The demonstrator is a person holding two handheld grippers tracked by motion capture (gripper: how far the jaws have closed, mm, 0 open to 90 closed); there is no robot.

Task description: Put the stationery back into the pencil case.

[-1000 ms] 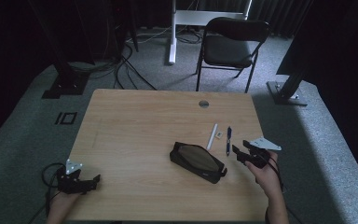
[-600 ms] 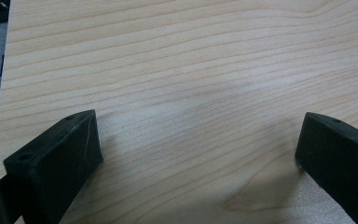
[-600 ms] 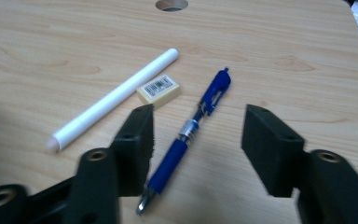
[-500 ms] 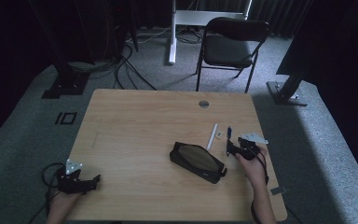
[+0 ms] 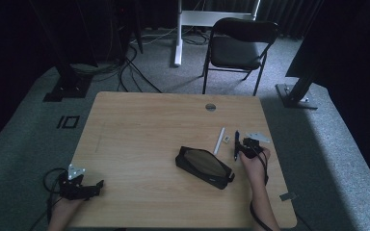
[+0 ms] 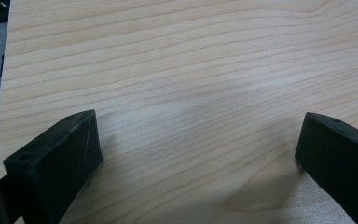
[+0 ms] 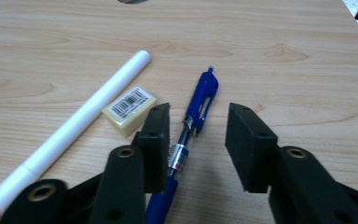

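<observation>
Both tongs gape: right tongs [image 7: 198,140] straddle a blue pen [image 7: 193,122] for pickup near the pencil case [image 5: 204,166]; left tongs [image 5: 83,186] rest on the desk [image 5: 144,125].

Left gripper [image 5: 96,188] is held low at the near left corner, jaws spread wide, nothing between them. Right gripper [image 7: 198,140] is held at the right side, forearm extended forward from the near edge, jaws parted and angled down, not closed on anything.
</observation>
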